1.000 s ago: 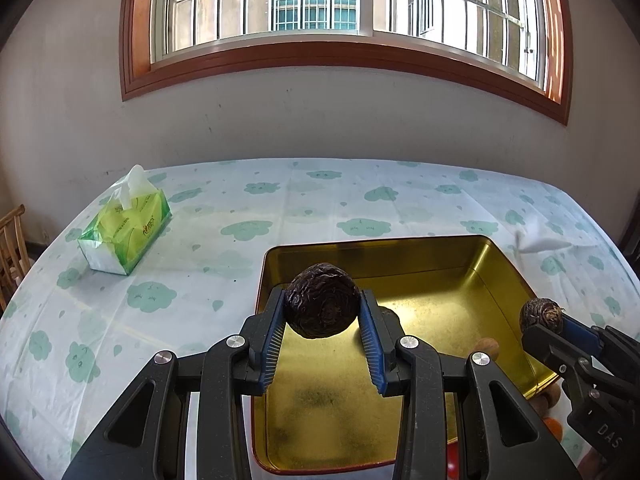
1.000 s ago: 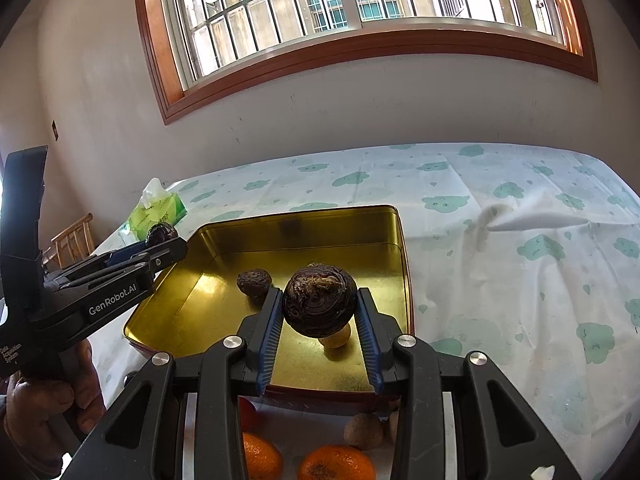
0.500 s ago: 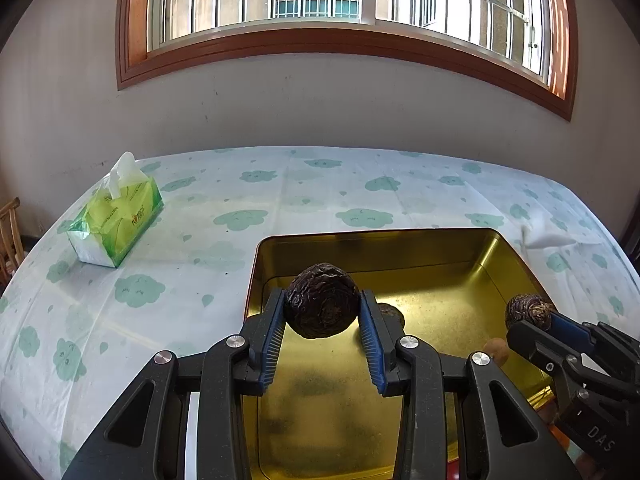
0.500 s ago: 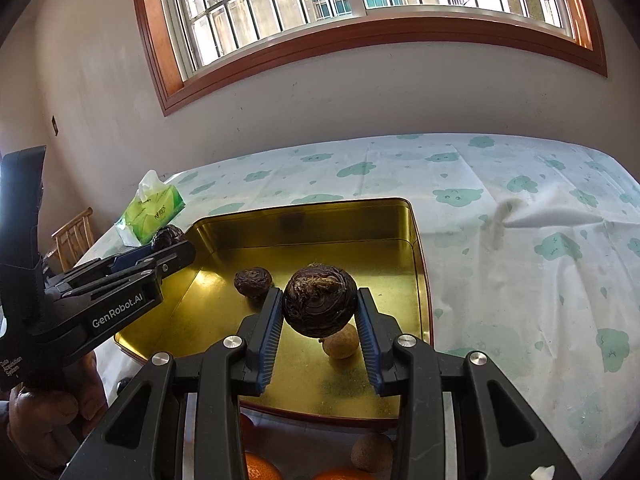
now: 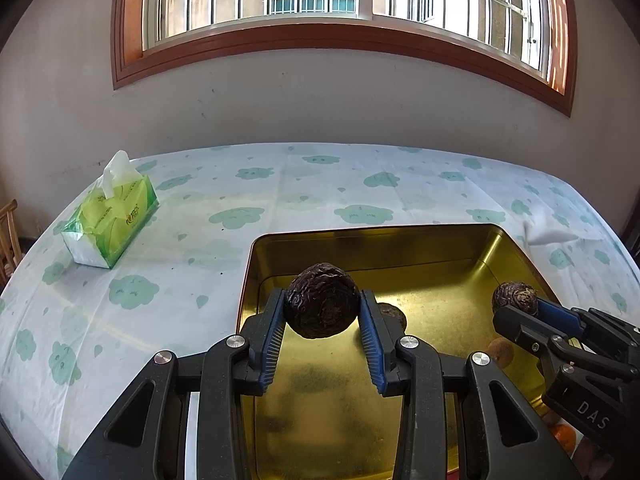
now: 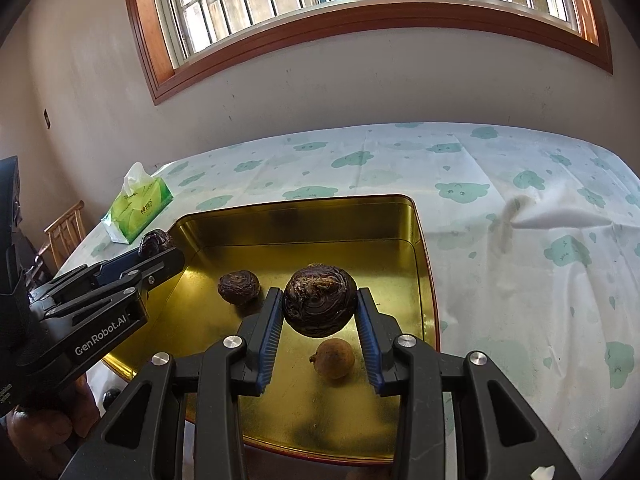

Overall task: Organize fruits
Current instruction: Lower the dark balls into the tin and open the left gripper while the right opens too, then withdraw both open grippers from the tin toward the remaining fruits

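Note:
My left gripper (image 5: 322, 308) is shut on a dark wrinkled round fruit (image 5: 322, 300), held above the left part of a gold metal tray (image 5: 440, 240). My right gripper (image 6: 319, 307) is shut on a second dark round fruit (image 6: 320, 300) over the tray (image 6: 304, 216). On the tray floor lie a smaller dark fruit (image 6: 238, 287) and a small tan fruit (image 6: 333, 358). Each gripper shows in the other's view: the right gripper (image 5: 516, 300) at the tray's right side, the left gripper (image 6: 158, 244) at its left edge.
A green tissue pack (image 5: 110, 224) stands on the cloud-print tablecloth (image 5: 304, 196) at the far left. A wooden chair (image 6: 66, 232) sits beyond the table's left edge. An orange fruit (image 5: 564, 436) peeks out near the tray's front right corner. A wall and window lie behind.
Both grippers have advanced over the tray with their fruits still held. The oranges in front of the tray have slid out of the right wrist view.

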{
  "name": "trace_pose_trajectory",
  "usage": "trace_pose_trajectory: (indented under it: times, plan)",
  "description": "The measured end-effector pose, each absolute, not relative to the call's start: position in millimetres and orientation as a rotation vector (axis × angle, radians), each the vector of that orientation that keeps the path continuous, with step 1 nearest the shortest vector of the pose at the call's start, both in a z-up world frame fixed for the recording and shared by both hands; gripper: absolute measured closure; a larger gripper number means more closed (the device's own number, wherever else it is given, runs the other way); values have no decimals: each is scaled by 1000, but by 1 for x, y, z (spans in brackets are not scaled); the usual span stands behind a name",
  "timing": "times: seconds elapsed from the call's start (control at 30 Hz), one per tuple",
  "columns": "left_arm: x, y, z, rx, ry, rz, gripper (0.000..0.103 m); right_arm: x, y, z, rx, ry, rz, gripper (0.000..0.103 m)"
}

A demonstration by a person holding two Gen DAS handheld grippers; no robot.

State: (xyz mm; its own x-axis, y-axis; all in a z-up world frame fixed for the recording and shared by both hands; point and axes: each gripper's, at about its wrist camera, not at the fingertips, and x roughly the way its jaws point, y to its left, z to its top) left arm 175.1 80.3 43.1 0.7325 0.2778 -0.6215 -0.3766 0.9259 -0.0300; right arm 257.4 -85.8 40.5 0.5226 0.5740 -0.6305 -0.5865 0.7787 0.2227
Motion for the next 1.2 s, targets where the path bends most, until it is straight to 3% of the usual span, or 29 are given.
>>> trace_pose_trajectory:
  times: [0.8, 0.87, 0.93, 1.2]
  plan:
    - [182, 84, 40, -158, 673, 380, 64, 262, -84, 38, -4, 755, 694, 67]
    - [181, 84, 40, -162, 671, 388, 58, 262, -84, 38, -5, 755, 695, 67]
    - [179, 84, 41, -162, 663, 399, 39, 262, -85, 38, -2, 750, 694, 66]
    - [171, 78, 48, -138, 637, 408, 31, 251, -94, 51, 31, 705, 714, 63]
